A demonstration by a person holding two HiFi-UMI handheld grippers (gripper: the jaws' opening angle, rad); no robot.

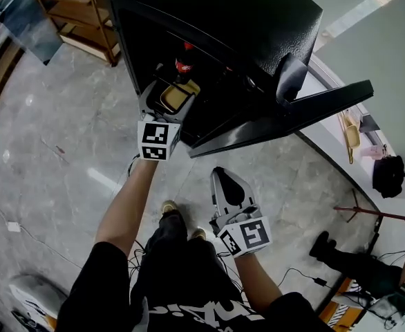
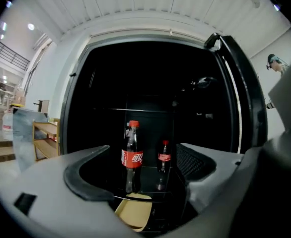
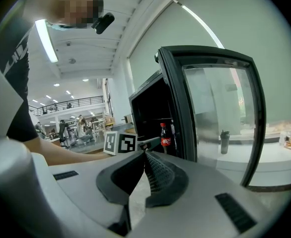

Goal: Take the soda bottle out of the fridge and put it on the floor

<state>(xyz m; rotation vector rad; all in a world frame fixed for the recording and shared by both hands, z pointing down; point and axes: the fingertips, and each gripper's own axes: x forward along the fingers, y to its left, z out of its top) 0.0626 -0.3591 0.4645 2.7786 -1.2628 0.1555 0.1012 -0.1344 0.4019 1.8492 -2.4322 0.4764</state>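
Standing upright on a shelf inside the open black fridge, the soda bottle has dark contents, a red cap and a red label. A smaller bottle shape shows just to its right and further back; whether it is a second bottle or a reflection, I cannot tell. Below the shelf sits a tan tray. The left hand-held gripper reaches into the fridge opening with its jaws spread wide – the bottle is framed in the gap but stands beyond the tips, untouched. The glass fridge door is swung open to the person's right. The right hand-held gripper hangs lower, near the person's body, its jaws pressed together on nothing. Grey marble floor lies below.
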